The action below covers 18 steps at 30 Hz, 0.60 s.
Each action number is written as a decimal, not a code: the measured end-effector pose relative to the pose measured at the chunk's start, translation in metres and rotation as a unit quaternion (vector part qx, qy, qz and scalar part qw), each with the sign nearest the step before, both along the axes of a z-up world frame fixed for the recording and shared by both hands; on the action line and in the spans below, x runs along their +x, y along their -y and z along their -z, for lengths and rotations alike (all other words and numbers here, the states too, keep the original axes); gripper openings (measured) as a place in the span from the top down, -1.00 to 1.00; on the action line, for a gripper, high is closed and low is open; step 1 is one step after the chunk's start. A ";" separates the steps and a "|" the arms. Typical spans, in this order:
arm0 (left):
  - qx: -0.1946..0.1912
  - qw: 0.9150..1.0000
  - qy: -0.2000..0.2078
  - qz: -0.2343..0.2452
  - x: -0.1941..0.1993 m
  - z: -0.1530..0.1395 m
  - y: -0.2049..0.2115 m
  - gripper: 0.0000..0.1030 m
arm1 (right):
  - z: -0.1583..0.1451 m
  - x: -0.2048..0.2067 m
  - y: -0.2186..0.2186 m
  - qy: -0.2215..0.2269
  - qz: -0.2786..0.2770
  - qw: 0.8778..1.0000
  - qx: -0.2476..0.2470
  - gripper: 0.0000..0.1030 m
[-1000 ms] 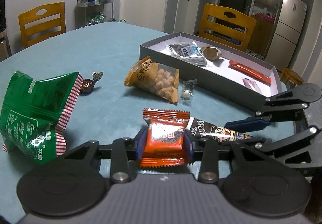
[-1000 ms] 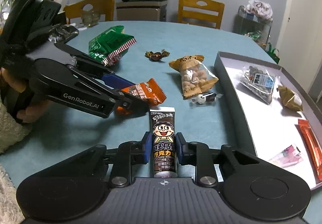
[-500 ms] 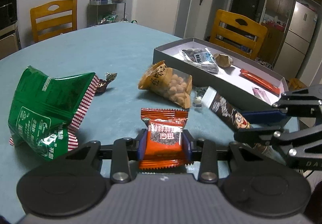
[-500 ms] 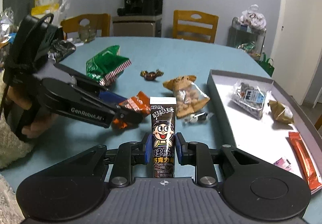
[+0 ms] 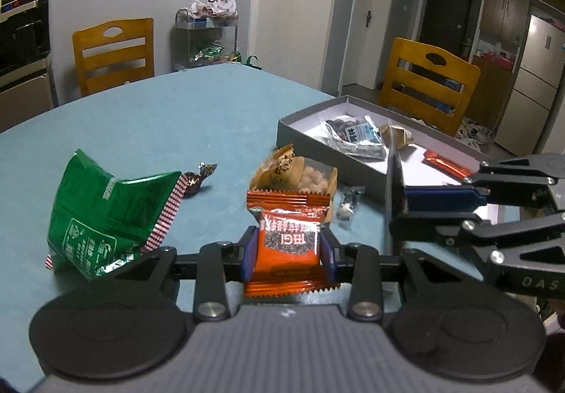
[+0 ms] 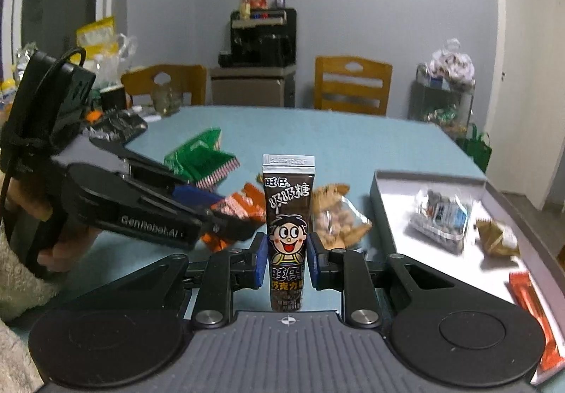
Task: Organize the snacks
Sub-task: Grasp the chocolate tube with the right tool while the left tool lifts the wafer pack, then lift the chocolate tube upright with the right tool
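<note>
- table [image 5: 176, 117]: teal top, grey box [image 5: 300, 131] on its right side, a few snacks already inside
- green bag [image 5: 102, 216], peanut bag [image 5: 310, 177] lying loose on table
- right gripper [image 6: 285, 260]: jaws just closed further, clamped on brown tube [image 6: 287, 234], held upright off the table
- left gripper [image 5: 286, 246]: clamped on orange packet [image 5: 287, 248], lifted clear

Black linkage tools [image 5: 287, 248] [image 6: 284, 257] with blue pads, silver screws, white "GenRobot.AI" lettering, black cable, fuzzy beige sleeve [image 6: 14, 273].
</note>
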<state>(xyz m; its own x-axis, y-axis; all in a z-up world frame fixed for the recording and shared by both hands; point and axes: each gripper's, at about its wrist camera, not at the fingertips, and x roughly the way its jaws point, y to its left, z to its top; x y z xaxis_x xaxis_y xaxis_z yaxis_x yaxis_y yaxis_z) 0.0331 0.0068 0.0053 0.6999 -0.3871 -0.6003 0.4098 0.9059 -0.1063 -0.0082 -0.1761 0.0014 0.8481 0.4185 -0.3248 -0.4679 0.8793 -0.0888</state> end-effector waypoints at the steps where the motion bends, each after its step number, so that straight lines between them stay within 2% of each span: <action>1: 0.001 1.000 0.001 -0.002 -0.001 -0.002 0.001 0.33 | -0.002 0.001 0.000 0.005 -0.003 1.000 0.003 0.91; 4: 0.006 1.000 0.005 -0.004 -0.003 -0.007 0.002 0.33 | -0.005 0.005 0.001 0.012 0.000 1.000 0.003 0.92; 8: 0.012 1.000 0.000 -0.014 -0.006 -0.006 0.001 0.33 | -0.002 0.014 0.003 -0.018 -0.004 1.000 0.005 0.90; 11: 0.013 1.000 -0.008 -0.020 -0.007 -0.003 -0.002 0.33 | 0.002 0.016 0.004 -0.030 -0.004 0.999 0.009 0.81; 13: 0.012 1.000 -0.011 -0.022 -0.008 -0.002 -0.003 0.33 | 0.006 0.018 0.004 -0.044 -0.007 0.999 0.010 0.58; 14: 0.012 1.000 -0.011 -0.024 -0.009 -0.001 -0.004 0.33 | 0.008 0.019 0.004 -0.051 -0.007 0.999 0.009 0.28; 15: 0.012 1.000 -0.011 -0.024 -0.009 0.000 -0.006 0.33 | 0.011 0.021 0.003 -0.058 -0.005 0.998 0.006 0.12; 18: 0.010 1.000 -0.012 -0.025 -0.011 0.001 -0.009 0.33 | 0.018 0.022 0.000 -0.071 -0.003 0.997 -0.004 0.12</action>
<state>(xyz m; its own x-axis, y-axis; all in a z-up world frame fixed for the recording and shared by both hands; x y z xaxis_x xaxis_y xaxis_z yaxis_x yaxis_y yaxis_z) 0.0225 0.0163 0.0047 0.7028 -0.3401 -0.6248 0.3618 0.9271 -0.0977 0.0136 -0.1757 -0.0164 0.7904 0.4209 -0.4452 -0.4823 0.8755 -0.0286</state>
